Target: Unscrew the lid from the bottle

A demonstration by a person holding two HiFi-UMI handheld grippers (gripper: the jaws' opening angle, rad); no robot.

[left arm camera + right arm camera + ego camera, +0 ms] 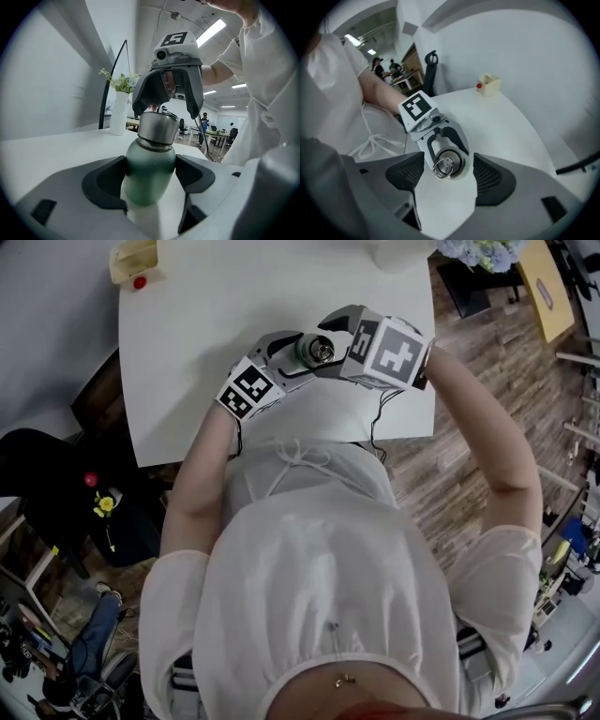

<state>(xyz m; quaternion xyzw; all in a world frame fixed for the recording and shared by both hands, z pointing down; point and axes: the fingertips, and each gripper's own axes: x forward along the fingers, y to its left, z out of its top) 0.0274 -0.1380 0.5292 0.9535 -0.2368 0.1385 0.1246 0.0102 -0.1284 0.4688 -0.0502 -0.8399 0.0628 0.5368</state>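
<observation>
A green bottle (149,171) with a steel lid (157,129) is held over the white table (206,334). My left gripper (150,180) is shut on the bottle's body, both pads pressed on its sides. In the head view the lid (317,351) shows between the two grippers, the left gripper (298,360) below it. My right gripper (450,178) points down over the lid (449,163), which has a wire ring on top. Its jaws stand open on either side of the lid with small gaps. In the left gripper view the right gripper (167,111) hangs just above the lid.
A small yellow container (134,261) with a red piece sits at the table's far left corner. A white vase with flowers (119,112) stands at the far right. A dark chair (56,474) is left of the table, wooden floor to the right.
</observation>
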